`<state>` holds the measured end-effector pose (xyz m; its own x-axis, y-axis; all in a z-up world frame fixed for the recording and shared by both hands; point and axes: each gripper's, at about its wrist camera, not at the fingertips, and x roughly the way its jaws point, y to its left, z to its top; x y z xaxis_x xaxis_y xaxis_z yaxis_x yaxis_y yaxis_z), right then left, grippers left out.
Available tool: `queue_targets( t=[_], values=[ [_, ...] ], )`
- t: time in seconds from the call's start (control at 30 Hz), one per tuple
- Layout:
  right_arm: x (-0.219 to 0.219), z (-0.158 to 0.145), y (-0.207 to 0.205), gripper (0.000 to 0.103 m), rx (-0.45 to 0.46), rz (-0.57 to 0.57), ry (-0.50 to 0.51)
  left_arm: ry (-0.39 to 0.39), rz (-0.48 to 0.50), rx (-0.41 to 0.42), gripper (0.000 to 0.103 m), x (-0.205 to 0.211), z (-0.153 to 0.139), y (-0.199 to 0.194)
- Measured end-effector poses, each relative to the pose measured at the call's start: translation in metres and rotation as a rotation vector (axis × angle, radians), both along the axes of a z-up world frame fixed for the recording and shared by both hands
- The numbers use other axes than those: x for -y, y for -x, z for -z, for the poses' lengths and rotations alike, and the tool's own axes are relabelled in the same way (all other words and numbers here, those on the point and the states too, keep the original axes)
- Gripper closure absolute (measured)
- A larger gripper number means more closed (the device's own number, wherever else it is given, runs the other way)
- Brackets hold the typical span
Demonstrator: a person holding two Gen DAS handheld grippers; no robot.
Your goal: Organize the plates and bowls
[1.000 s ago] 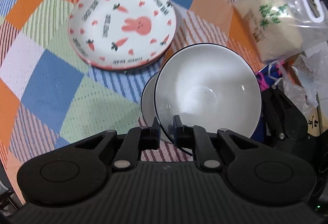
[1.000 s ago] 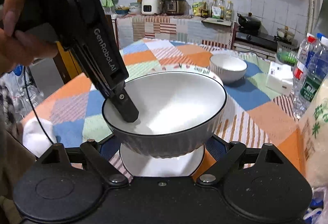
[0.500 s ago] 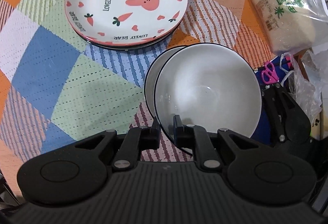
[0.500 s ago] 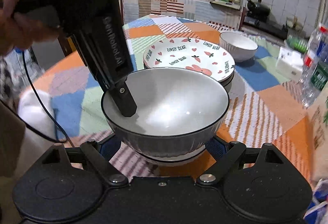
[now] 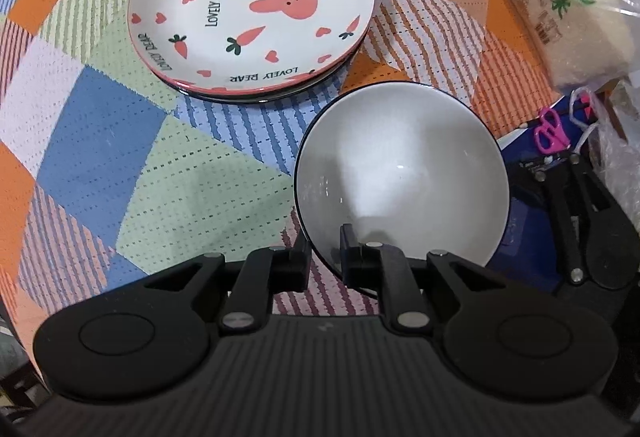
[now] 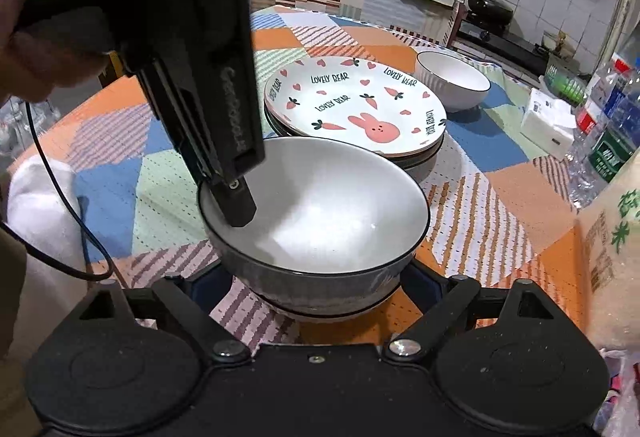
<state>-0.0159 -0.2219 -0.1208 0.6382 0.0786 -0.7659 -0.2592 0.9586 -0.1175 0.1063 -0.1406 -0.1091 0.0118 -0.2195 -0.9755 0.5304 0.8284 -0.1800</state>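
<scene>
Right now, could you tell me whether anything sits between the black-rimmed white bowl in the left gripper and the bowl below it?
Nothing visible does: the black-rimmed white bowl sits nested in the lower bowl, the left gripper clamping its rim.

Counted 3 bowls: black-rimmed bowl (image 6: 320, 205) nested on a second bowl (image 6: 332, 311), plus far bowl (image 6: 454, 79). Plates: rabbit plate (image 6: 356, 105) on a stack, exact count unclear. 2 grippers, 1 rice bag (image 5: 568, 1), 1 pink scissors (image 5: 552, 131), 1 tissue pack (image 6: 550, 125).

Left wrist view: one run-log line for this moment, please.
left gripper: shut on rim of white black-rimmed bowl | bowl: nested in second bowl | right gripper: open around stack | bunny-print plate: behind
</scene>
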Motion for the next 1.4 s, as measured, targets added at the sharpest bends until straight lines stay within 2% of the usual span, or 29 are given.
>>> queue_targets(
  t=[0.1,0.2,0.33,0.43,0.6,0.7,0.77,0.83,1.0,1.07,1.13,1.2,1.23,1.3,1.4],
  values=[
    [0.001,0.000,0.000,0.010,-0.008,0.011,-0.008,-0.009,0.009,0.010,0.090,0.002,0.000,-0.001],
    [0.002,-0.001,-0.002,0.009,-0.020,0.015,-0.004,-0.014,0.026,0.020,0.083,0.005,0.000,-0.002],
    [0.008,-0.002,-0.003,0.008,-0.057,-0.002,0.019,-0.017,0.045,0.030,0.080,0.004,-0.006,-0.005],
    [0.024,-0.017,0.001,0.008,-0.038,-0.042,-0.029,0.012,0.050,0.034,0.076,-0.003,-0.020,-0.010],
    [0.054,-0.050,-0.002,0.008,0.025,-0.117,-0.104,0.105,0.036,0.104,0.069,-0.019,-0.054,-0.027],
    [0.073,-0.064,-0.014,0.008,0.104,-0.120,-0.132,0.153,-0.003,0.189,0.068,-0.026,-0.067,-0.043],
    [0.088,-0.072,-0.025,0.008,0.176,-0.111,-0.182,0.166,-0.026,0.210,0.067,-0.028,-0.070,-0.054],
    [0.102,-0.078,-0.041,0.008,0.213,-0.077,-0.242,0.171,-0.021,0.228,0.064,-0.028,-0.072,-0.067],
    [0.135,-0.082,-0.104,0.008,0.198,0.088,-0.380,0.194,-0.046,0.337,0.062,-0.023,-0.078,-0.104],
    [0.139,-0.079,-0.137,0.008,0.145,0.165,-0.382,0.222,-0.047,0.352,0.059,-0.017,-0.076,-0.120],
    [0.144,-0.075,-0.166,0.009,0.103,0.193,-0.394,0.242,-0.045,0.377,0.055,-0.008,-0.072,-0.138],
    [0.154,-0.067,-0.200,0.011,0.042,0.239,-0.438,0.248,-0.058,0.403,0.054,0.002,-0.065,-0.156],
    [0.161,-0.063,-0.215,0.019,0.008,0.261,-0.468,0.250,-0.065,0.406,0.054,0.007,-0.061,-0.166],
    [0.175,-0.051,-0.245,0.021,-0.045,0.330,-0.530,0.277,-0.095,0.411,0.054,0.016,-0.053,-0.186],
    [0.185,-0.034,-0.277,0.021,-0.094,0.396,-0.560,0.324,-0.172,0.403,0.054,0.025,-0.040,-0.214]
  ],
)
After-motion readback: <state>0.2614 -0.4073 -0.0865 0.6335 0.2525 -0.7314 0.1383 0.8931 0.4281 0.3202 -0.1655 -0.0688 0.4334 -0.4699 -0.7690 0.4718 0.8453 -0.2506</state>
